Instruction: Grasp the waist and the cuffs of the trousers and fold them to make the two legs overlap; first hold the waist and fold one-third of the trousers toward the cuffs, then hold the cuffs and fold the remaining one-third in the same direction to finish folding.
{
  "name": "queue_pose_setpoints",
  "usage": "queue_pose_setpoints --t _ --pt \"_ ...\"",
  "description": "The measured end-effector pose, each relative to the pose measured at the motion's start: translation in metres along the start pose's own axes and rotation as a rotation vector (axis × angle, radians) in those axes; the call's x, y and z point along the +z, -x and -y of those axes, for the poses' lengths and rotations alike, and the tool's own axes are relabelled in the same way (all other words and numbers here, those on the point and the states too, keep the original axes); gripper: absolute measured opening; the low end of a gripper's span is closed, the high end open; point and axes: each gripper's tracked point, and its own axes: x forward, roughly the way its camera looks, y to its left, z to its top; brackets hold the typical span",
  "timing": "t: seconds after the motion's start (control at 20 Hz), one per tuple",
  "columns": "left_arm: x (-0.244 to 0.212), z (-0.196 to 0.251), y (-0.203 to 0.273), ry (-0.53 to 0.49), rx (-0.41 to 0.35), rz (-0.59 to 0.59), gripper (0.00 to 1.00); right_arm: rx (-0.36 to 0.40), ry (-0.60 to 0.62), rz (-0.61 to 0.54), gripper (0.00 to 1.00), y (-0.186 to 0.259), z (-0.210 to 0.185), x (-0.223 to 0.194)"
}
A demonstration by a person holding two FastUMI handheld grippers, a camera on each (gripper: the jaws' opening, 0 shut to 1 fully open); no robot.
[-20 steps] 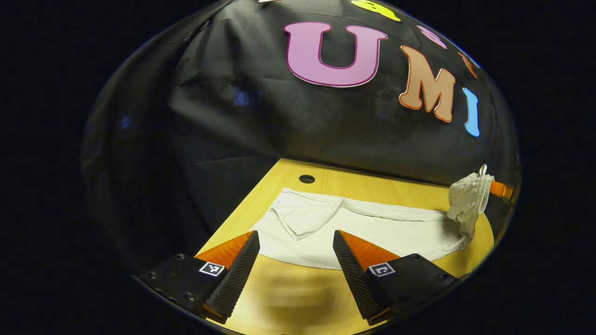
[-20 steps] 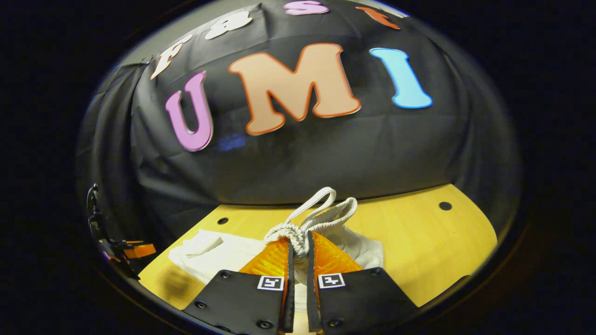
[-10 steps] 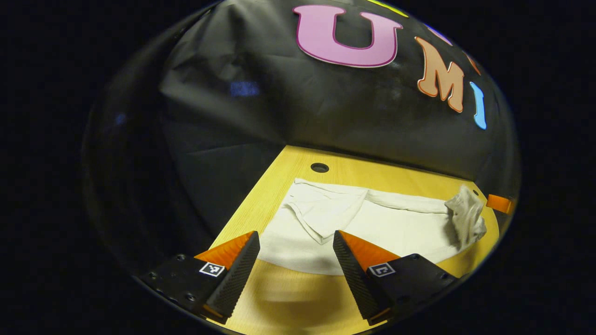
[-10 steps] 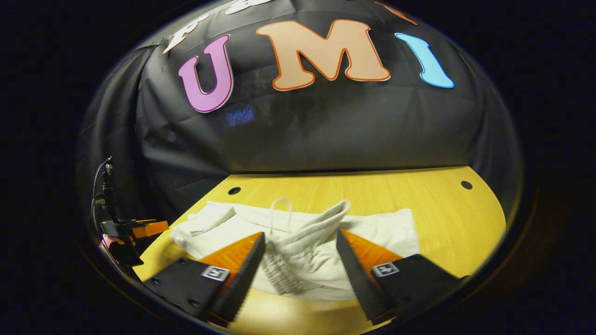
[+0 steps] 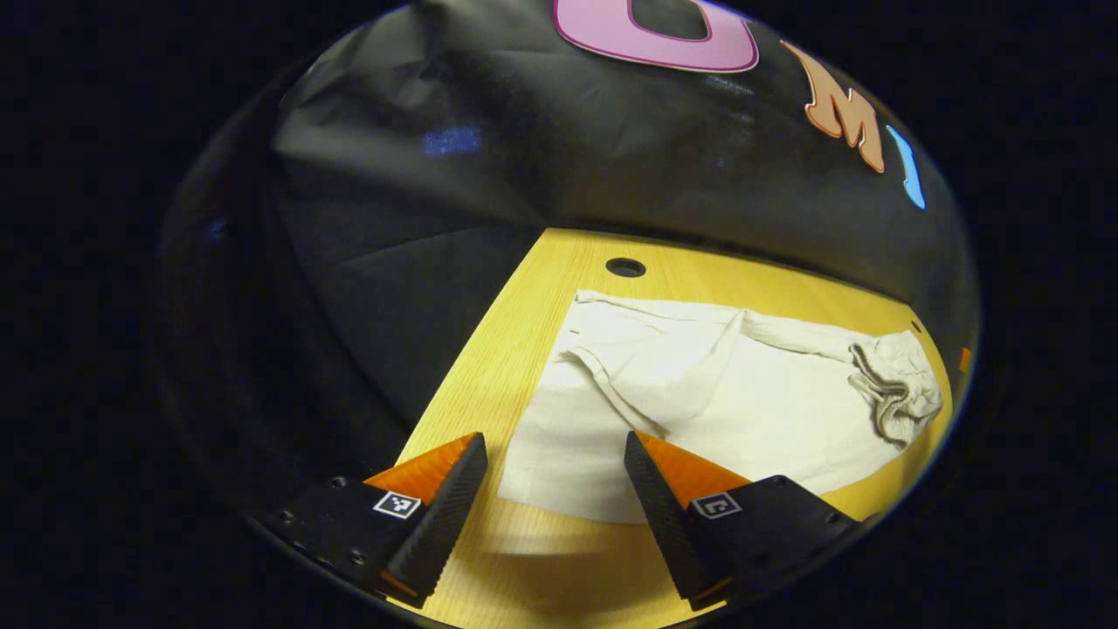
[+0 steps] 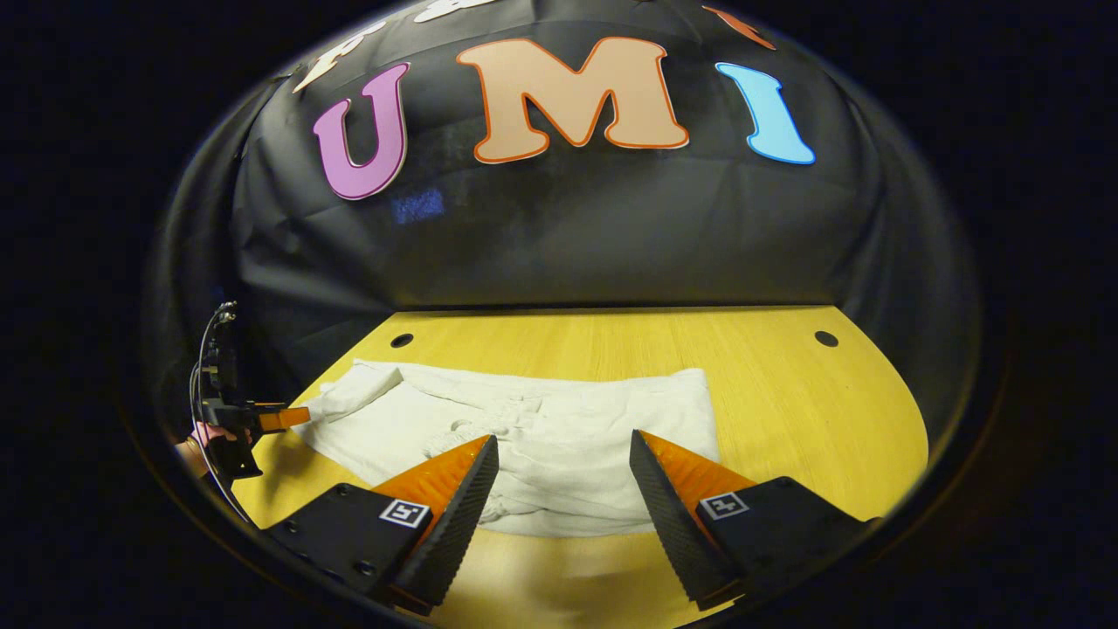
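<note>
- Currently, the white trousers (image 6: 524, 437) lie flat on the yellow wooden table (image 6: 786, 411), folded lengthwise into one long strip.
- Left gripper (image 5: 550, 489): jaws spread wide, holding nothing. It hovers over the near left end of the trousers, where a flap of cloth (image 5: 655, 376) is turned over on top.
- Right gripper (image 6: 563, 494): jaws spread wide, holding nothing. It hovers over the near edge of the trousers, right of their middle.
- Bunched waistband (image 5: 891, 393): rests on the strip at its right end in the left gripper view.
- Left gripper as seen from the right gripper view: it sits at the far left, just beside the trousers' left end, with a hand (image 6: 205, 437) gripping it.
- Round holes (image 6: 825, 338) mark the table near its far edge.
</note>
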Motion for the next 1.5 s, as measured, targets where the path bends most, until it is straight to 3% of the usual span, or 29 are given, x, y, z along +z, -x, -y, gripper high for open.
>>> queue_pose_setpoints --t 0.05,0.25,0.35,0.5,0.55,0.75,0.8,0.85,0.9,1.15,1.2,1.25,1.3,1.4,1.5 --pt "-0.003 0.0 0.0 -0.001 -0.001 -0.01 0.96 -0.013 0.003 -0.001 0.92 0.001 0.005 0.0" --pt "-0.008 -0.001 -0.004 -0.002 -0.004 -0.035 0.95 -0.041 -0.01 0.001 0.96 0.002 0.016 0.004" --pt "-0.01 -0.004 -0.003 -0.002 -0.007 -0.044 0.91 -0.04 -0.029 0.009 0.92 0.003 0.017 0.007" --pt "-0.005 -0.006 0.0 -0.003 -0.019 -0.049 0.8 -0.045 -0.039 0.016 0.97 0.006 0.02 0.009" --pt "-0.002 -0.008 0.003 -0.004 -0.03 -0.05 0.76 -0.048 -0.035 0.016 0.92 0.006 0.022 0.009" --pt "0.011 -0.013 0.008 0.01 -0.07 -0.039 0.46 -0.057 -0.035 0.008 0.96 0.009 0.028 0.007" --pt "0.015 -0.015 0.011 0.02 -0.075 -0.038 0.29 -0.059 -0.034 0.01 0.92 0.011 0.029 0.006" --pt "0.019 -0.02 0.012 0.022 -0.075 -0.04 0.13 -0.063 -0.032 0.013 0.96 0.012 0.031 0.007" --pt "0.023 -0.025 0.014 0.021 -0.067 -0.037 0.02 -0.066 -0.03 0.015 0.92 0.013 0.033 0.007" --pt "0.039 -0.019 0.021 0.067 -0.049 0.006 0.0 -0.093 -0.019 0.02 0.97 0.02 0.05 0.01" --pt "0.047 -0.017 0.024 0.081 -0.053 0.024 0.0 -0.097 -0.019 0.02 0.92 0.022 0.054 0.01" --pt "0.054 -0.011 0.028 0.099 -0.065 0.037 0.0 -0.099 -0.02 0.022 0.96 0.023 0.057 0.011" --pt "0.063 -0.005 0.034 0.116 -0.08 0.055 0.0 -0.101 -0.025 0.024 0.92 0.025 0.061 0.011" --pt "0.084 0.009 0.044 0.124 -0.101 0.09 0.0 -0.099 -0.036 0.034 0.92 0.028 0.067 0.015" --pt "0.106 0.026 0.056 0.102 -0.125 0.132 0.0 -0.1 -0.046 0.042 0.97 0.03 0.075 0.018"
